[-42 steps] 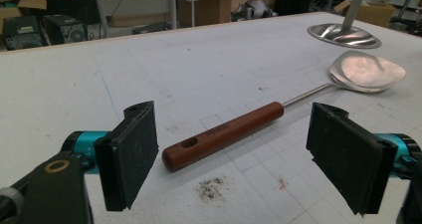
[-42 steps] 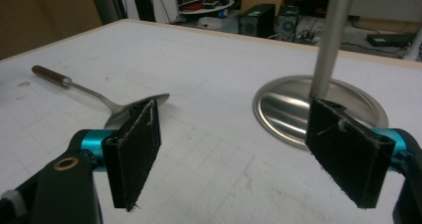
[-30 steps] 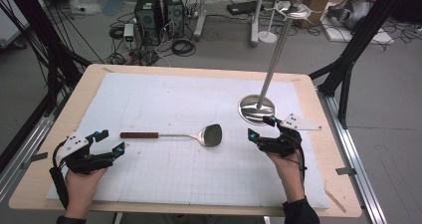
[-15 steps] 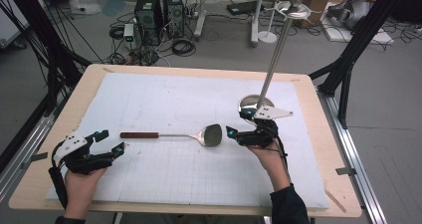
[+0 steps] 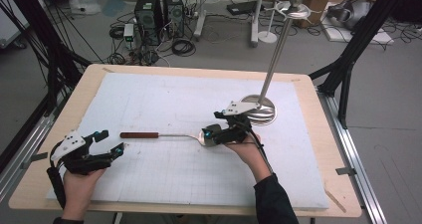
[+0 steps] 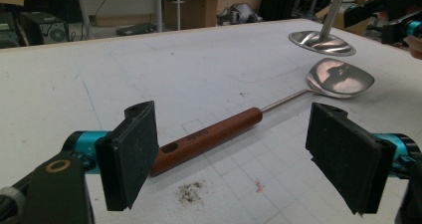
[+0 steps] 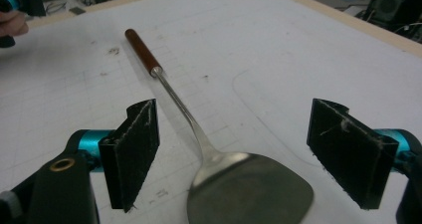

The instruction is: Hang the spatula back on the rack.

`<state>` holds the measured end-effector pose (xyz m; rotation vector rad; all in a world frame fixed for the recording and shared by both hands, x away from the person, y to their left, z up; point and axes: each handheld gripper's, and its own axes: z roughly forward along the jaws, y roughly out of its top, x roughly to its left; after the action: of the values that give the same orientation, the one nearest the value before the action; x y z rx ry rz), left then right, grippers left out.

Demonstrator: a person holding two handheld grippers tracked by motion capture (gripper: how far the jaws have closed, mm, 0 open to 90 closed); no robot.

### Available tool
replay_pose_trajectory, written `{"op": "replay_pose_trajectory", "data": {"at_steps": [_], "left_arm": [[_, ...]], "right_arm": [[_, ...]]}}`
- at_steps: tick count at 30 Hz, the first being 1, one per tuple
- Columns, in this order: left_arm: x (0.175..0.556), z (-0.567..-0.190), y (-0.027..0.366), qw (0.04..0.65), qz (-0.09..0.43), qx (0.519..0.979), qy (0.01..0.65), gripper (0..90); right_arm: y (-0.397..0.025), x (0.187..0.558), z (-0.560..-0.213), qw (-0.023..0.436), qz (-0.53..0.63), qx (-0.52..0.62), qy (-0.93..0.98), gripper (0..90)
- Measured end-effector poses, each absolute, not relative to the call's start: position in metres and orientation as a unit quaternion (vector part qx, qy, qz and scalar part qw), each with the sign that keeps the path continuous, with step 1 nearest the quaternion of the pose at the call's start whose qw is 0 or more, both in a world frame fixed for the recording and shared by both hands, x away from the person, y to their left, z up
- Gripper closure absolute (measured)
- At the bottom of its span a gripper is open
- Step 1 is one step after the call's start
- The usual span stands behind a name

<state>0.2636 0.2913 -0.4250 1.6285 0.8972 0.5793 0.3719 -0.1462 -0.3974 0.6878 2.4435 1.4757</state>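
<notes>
A metal spatula (image 5: 149,135) with a brown wooden handle lies flat on the white mat, handle to the left and blade to the right. My right gripper (image 5: 209,134) is open at the blade end. In the right gripper view its jaws stand on either side of the blade (image 7: 249,194) without touching it, and the handle (image 7: 142,52) points away. My left gripper (image 5: 110,141) is open near the front left of the mat, just short of the handle's end. In the left gripper view the handle (image 6: 214,134) lies between and beyond the wide-apart jaws.
A steel stand with a round base (image 5: 261,112) and a tall leaning pole (image 5: 276,55) sits on the mat just right of and behind my right gripper. The white gridded mat (image 5: 164,94) covers most of the wooden table (image 5: 338,184).
My right gripper has moved left from beside the stand's base to the spatula's blade, staying open. The left gripper and the spatula have not moved.
</notes>
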Motion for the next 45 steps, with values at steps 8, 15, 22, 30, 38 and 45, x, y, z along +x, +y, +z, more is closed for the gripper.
{"op": "replay_pose_trajectory", "data": {"at_steps": [8, 15, 22, 30, 38, 45], "left_arm": [[0.263, -0.424, 0.292, 0.563, 0.244, 0.693, 0.379, 20.9], [0.263, -0.425, 0.291, 0.565, 0.239, 0.693, 0.379, 20.6], [0.264, -0.427, 0.288, 0.562, 0.236, 0.697, 0.377, 20.5], [0.264, -0.428, 0.292, 0.556, 0.24, 0.698, 0.382, 20.3], [0.263, -0.429, 0.293, 0.555, 0.24, 0.698, 0.383, 20.3], [0.263, -0.43, 0.293, 0.553, 0.24, 0.7, 0.384, 20.3]], "right_arm": [[-0.117, 0.383, -0.404, 0.076, 0.474, 0.215, 0.85, 20.1], [-0.096, 0.393, -0.416, 0.06, 0.43, 0.182, 0.882, 31.2], [-0.081, 0.396, -0.42, 0.056, 0.392, 0.168, 0.903, 36.1], [-0.058, 0.399, -0.421, 0.054, 0.344, 0.149, 0.926, 43.1], [-0.051, 0.404, -0.425, 0.045, 0.31, 0.131, 0.94, 55.8], [-0.048, 0.407, -0.425, 0.045, 0.292, 0.123, 0.948, 62.5]]}}
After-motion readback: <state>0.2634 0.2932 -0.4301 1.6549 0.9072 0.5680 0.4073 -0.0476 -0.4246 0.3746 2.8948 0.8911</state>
